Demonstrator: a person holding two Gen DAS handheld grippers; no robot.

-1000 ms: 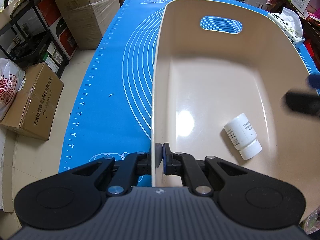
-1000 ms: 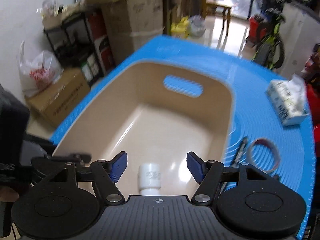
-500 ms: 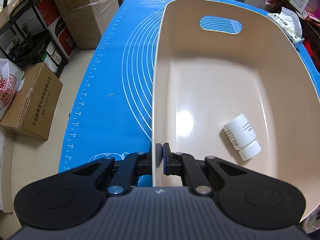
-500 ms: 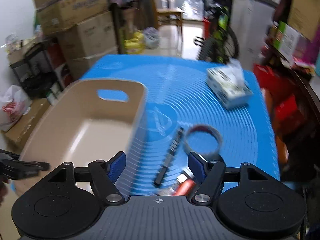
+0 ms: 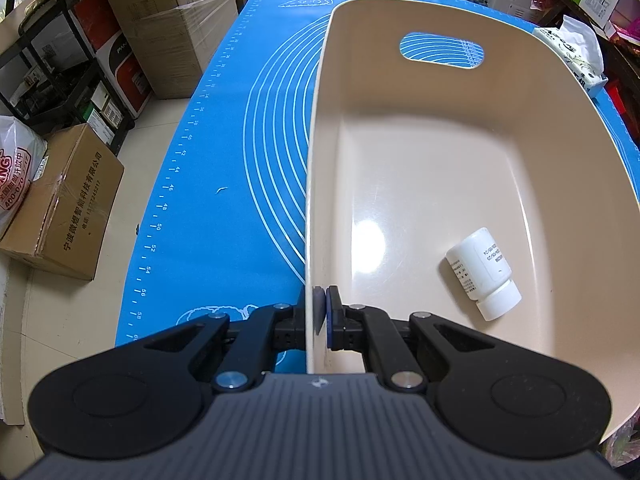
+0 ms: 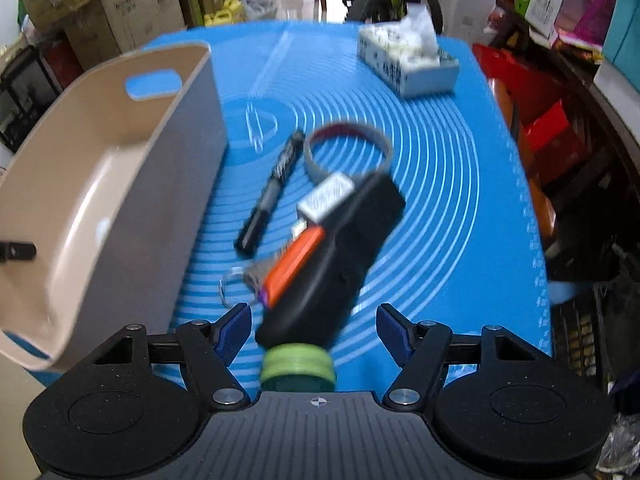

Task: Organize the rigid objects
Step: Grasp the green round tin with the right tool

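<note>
A blue silicone baking mat with white concentric rings and a ruler scale along its edge covers the table. On its left part stands a beige plastic bin with an oval handle slot in its far wall. A white pill bottle lies on its side on the bin's floor, near the right wall, cap toward the camera.

The left tool is clamped on the bin's near-left rim, one pad outside the wall and one inside, pressed tight against the thin plastic.

The right tool hangs above the mat to the right of the bin, its blue-padded jaws standing wide apart with nothing gripped. Below it, in a blurred cluster, lie the loose things: a black device with an orange trigger-like part and a white label, the largest of them; a green-capped bottle at the bottom edge between the jaws, mostly hidden by the tool body; a black marker pen lying slantwise beside the bin's outer wall; a grey wristband with a dark red lining just beyond the black device; and a small key ring left of the orange part.

A tissue box sits at the mat's far right. Cardboard boxes stand on the floor to the left of the table.
</note>
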